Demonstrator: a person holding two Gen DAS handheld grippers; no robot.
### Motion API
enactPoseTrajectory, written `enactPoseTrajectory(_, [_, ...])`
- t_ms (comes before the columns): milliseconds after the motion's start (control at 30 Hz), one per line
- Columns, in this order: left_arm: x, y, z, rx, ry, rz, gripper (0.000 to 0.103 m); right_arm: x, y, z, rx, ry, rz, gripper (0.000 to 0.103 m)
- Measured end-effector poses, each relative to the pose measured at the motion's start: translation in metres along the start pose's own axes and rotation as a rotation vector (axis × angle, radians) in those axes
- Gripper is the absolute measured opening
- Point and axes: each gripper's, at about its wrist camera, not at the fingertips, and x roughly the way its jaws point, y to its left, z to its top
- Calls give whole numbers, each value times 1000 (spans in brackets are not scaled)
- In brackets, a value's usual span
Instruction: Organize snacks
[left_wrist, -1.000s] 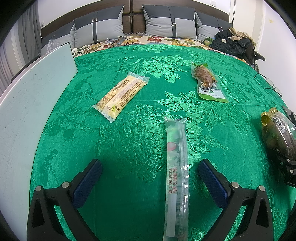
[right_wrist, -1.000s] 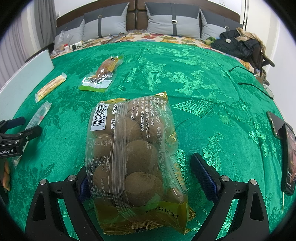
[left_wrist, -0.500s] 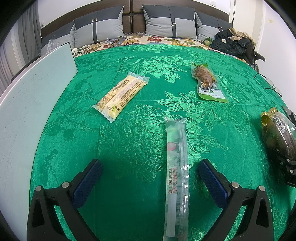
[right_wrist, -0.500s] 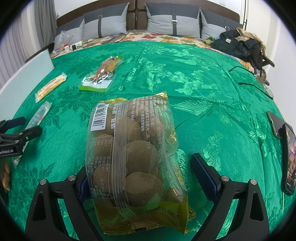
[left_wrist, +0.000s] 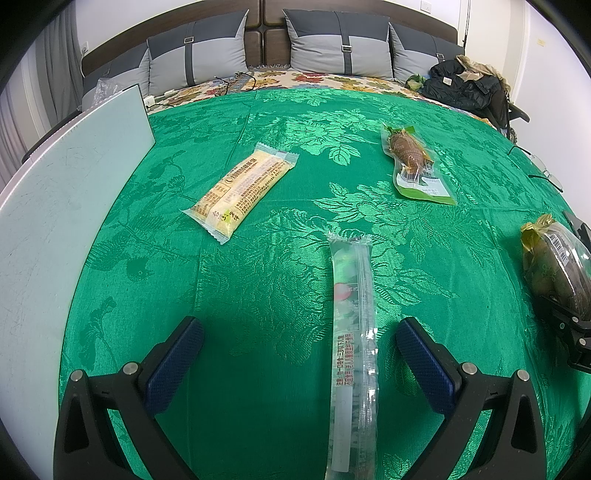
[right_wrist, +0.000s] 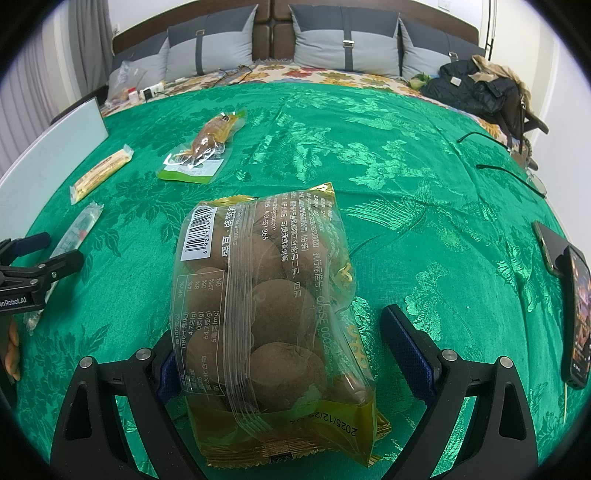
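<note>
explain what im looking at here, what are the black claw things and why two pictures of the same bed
Each black claw is a hand-held gripper a person carries, with a camera looking out along its fingers, hence two views. The left hand-held gripper is open around a long clear snack stick lying on the green bedspread. The right hand-held gripper is open around a bag of brown round snacks. Farther off lie a yellow bar and a green-edged pouch. Nothing is gripped.

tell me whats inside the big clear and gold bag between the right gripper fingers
Round brown balls show through the bag. Its gold bottom edge hides anything lower down.
</note>
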Motion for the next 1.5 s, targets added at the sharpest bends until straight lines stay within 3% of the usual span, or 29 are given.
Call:
enactPoseTrajectory(1167, [-2,-2,-2,-1,-1,-3,103,0,0,0,0,0,0,96])
enactPoseTrajectory(1367, [-5,0,-1,52,106,-29,103,0,0,0,0,1,0,96])
enactPoseTrajectory(1400, [-7,-3,-2,62,133,-34,101,0,0,0,0,1,0,96])
enactPoseTrajectory(1467, [-12,-8,-3,79,140,-44,89,0,0,0,0,1,0,96])
enactPoseTrajectory(1500, [-15,-13,-4,95,142,-53,75,0,0,0,0,1,0,96])
